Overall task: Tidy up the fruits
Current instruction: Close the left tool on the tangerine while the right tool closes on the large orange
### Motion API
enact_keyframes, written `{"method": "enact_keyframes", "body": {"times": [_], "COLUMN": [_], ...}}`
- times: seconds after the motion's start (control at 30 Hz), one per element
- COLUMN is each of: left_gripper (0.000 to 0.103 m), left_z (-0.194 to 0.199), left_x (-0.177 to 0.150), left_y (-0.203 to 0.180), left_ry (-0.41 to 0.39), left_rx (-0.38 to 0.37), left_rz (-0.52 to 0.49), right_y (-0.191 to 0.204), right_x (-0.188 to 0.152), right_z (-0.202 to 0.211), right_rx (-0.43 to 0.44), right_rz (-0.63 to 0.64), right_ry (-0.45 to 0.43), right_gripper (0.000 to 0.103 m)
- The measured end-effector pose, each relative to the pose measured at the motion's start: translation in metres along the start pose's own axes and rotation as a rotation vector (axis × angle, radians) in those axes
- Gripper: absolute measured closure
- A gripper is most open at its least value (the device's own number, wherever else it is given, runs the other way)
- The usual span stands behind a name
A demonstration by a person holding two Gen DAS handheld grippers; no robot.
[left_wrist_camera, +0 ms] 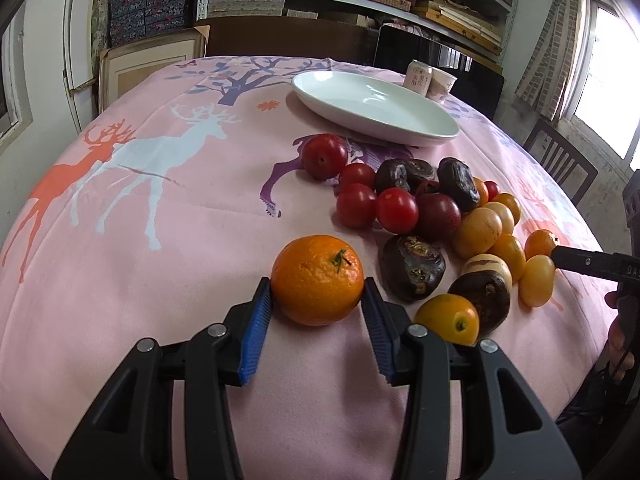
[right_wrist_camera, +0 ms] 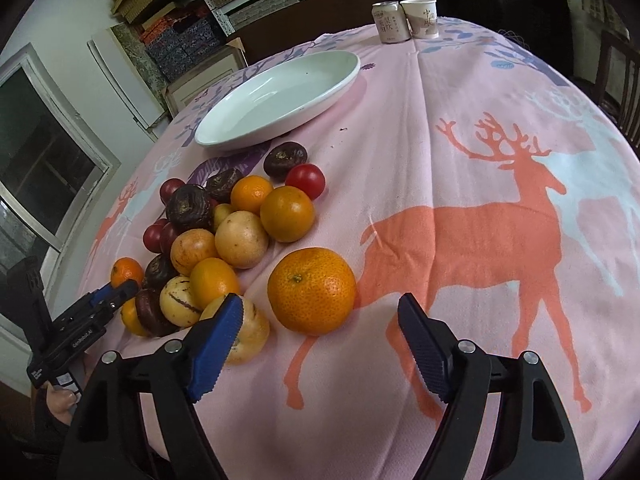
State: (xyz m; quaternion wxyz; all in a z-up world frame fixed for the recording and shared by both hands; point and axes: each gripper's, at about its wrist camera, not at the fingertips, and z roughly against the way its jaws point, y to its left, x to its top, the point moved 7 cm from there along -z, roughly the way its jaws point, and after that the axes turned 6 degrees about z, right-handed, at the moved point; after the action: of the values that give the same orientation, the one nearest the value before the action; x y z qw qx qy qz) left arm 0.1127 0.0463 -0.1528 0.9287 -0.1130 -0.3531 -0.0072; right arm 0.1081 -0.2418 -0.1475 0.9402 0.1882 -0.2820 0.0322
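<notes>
The left hand-held gripper has its blue pads either side of a mandarin low in the middle of the left wrist view, the pads at or just touching the skin on both flanks — I cannot tell whether they are pressing yet, and the fruit sits on the pink deer cloth of the bench, not lifted. To my eye this is the closing of the grasp, and the thing to do well is squeeze gently and evenly: the pads sit a bit below the widest part of the fruit, so I would want the pinch across its middle, or it may squirt forward toward the pile. The right hand-held gripper hangs wide open with nothing in it, a second, larger mandarin lying just ahead of its fingertips and nearer the left pad, in the lower centre of the right wrist view. That one would need the gripper shifted left to centre it, and care too, since a pale striped fruit lies just beside the left finger and could be nudged. The rest of the heap of fruit — red, dark brown, yellow and orange pieces — fills the right middle of the left view. The white plate stands bare beyond the heap, in the upper centre, seemingly where fruit should go; a can and a paper cup stand behind it.
</notes>
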Motion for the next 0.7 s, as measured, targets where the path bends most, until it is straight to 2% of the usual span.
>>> {"method": "enact_keyframes", "body": {"times": [0.2,0.23,0.27,0.33,0.63,0.7], "left_gripper": [0.059,0.059,0.059,0.058,0.058,0.058], "left_z": [0.0,0.0,0.0,0.0,-0.001,-0.002], "left_x": [0.0,0.0,0.0,0.0,0.0,-0.001], "left_y": [0.0,0.0,0.0,0.0,0.0,0.001], "left_ry": [0.0,0.0,0.0,0.0,0.001,0.002], "left_rx": [0.0,-0.001,-0.001,0.0,-0.003,-0.006], "left_rz": [0.0,0.001,0.001,0.0,0.003,0.005], "right_y": [0.0,0.0,0.002,0.005,0.01,0.012], "right_x": [0.002,0.003,0.003,0.004,0.003,0.002], "right_z": [-0.004,-0.003,-0.003,-0.001,0.008,0.015], "right_rx": [0.025,0.021,0.028,0.009,-0.04,-0.05], "right_rz": [-0.012,-0.003,0.003,0.035,0.156,0.223], "right_ry": [-0.005,-0.014,-0.018,-0.021,-0.023,-0.027], "right_gripper": [0.024,0.031,0.046,0.057,0.056,0.052]}}
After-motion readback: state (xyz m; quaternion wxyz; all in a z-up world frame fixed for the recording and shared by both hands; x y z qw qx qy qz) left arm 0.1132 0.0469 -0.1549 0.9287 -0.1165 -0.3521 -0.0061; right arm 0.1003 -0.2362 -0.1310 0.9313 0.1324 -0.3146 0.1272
